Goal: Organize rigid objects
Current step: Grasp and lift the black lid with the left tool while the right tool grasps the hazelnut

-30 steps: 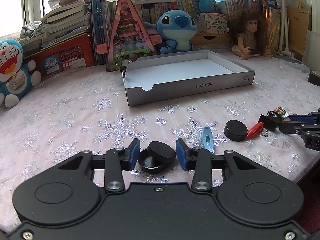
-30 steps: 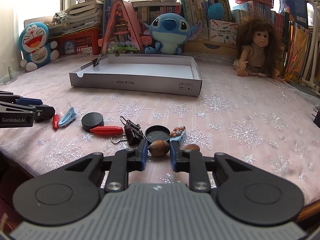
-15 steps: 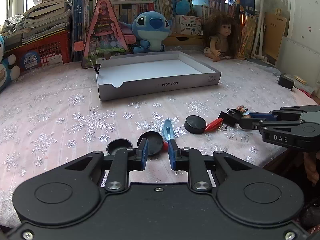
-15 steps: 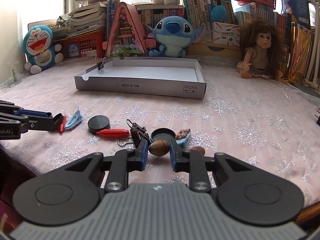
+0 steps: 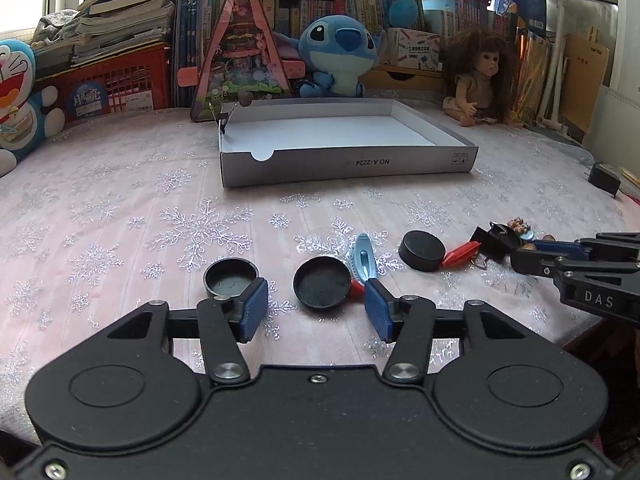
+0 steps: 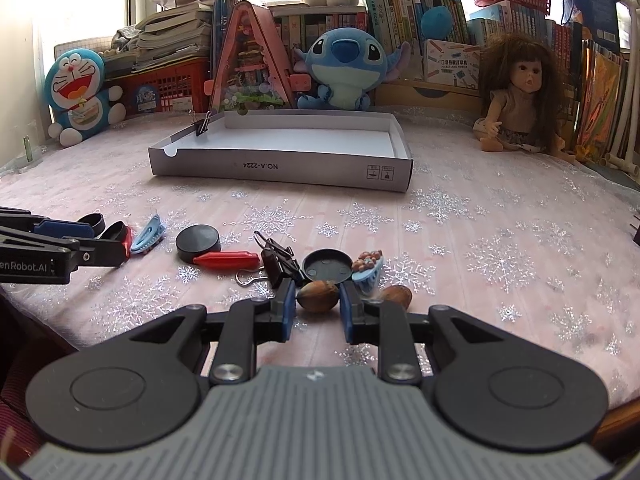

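Note:
In the left wrist view my left gripper (image 5: 316, 309) is open and its jaws are opening. A black round lid (image 5: 322, 288) lies on the cloth between its blue pads, untouched. A second black cap (image 5: 230, 278) lies just left of it, and a light-blue hair clip (image 5: 362, 260) to its right. My right gripper (image 6: 318, 301) is shut on a brown nut (image 6: 318, 296), low over the cloth. Around it lie another nut (image 6: 396, 296), a black lid (image 6: 327, 266), a beaded blue clip (image 6: 368, 270), a black binder clip (image 6: 280, 260), a red clip (image 6: 226, 259) and a black puck (image 6: 198, 242).
A shallow grey cardboard box (image 5: 348, 160) stands open behind the objects, with a binder clip (image 5: 222, 120) on its far left corner. Plush toys, a doll (image 5: 476, 76), books and a red crate (image 5: 120, 84) line the back. The table's front edge is close below the grippers.
The left gripper closed in, then spread wide. The two black pieces that lay stacked between its jaws now lie apart on the cloth. The right gripper still holds the nut in place.

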A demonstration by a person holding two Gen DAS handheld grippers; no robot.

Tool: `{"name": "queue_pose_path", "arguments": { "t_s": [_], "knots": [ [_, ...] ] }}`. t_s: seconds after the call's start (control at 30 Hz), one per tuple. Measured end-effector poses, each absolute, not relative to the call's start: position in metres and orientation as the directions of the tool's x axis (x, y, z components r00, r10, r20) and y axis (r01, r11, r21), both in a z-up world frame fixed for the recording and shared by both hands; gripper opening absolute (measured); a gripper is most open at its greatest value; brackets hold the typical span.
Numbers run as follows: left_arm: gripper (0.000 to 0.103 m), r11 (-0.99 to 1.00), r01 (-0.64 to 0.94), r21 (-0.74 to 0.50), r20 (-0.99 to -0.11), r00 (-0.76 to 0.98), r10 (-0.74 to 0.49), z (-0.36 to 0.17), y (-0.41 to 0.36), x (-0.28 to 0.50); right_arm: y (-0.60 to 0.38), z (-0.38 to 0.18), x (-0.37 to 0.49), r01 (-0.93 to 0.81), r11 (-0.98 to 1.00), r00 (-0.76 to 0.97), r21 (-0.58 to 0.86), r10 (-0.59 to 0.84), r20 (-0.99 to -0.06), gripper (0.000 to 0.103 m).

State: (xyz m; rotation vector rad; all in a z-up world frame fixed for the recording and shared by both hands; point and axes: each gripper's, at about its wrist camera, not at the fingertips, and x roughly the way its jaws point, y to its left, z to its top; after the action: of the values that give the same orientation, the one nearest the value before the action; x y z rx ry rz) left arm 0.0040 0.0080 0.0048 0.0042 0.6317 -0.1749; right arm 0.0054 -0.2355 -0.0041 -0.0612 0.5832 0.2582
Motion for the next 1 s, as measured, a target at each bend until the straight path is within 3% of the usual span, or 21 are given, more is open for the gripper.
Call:
{"name": "queue_pose_path", "arguments": {
  "t_s": [0.37, 0.83, 1.0],
  "knots": [
    [0.030, 0.983, 0.169, -0.077, -0.582, 0.792, -0.182, 0.003, 0.005, 0.011, -0.235, -0.004, 0.006, -0.256, 0.967, 0.806, 0.019, 0.224, -0.549, 0.029],
    [0.030, 0.989, 0.143, -0.031, -0.522, 0.842, -0.138, 0.025, 0.012, 0.021, -0.237, 0.005, 0.013, -0.228, 0.974, 0.824, 0.012, 0.200, -0.530, 0.029],
    [0.030, 0.993, 0.096, -0.070, -0.496, 0.860, -0.118, 0.039, 0.023, 0.041, -0.242, 0.015, 0.025, -0.199, 0.980, 0.840, 0.020, 0.181, -0.512, 0.029]
  ]
}}
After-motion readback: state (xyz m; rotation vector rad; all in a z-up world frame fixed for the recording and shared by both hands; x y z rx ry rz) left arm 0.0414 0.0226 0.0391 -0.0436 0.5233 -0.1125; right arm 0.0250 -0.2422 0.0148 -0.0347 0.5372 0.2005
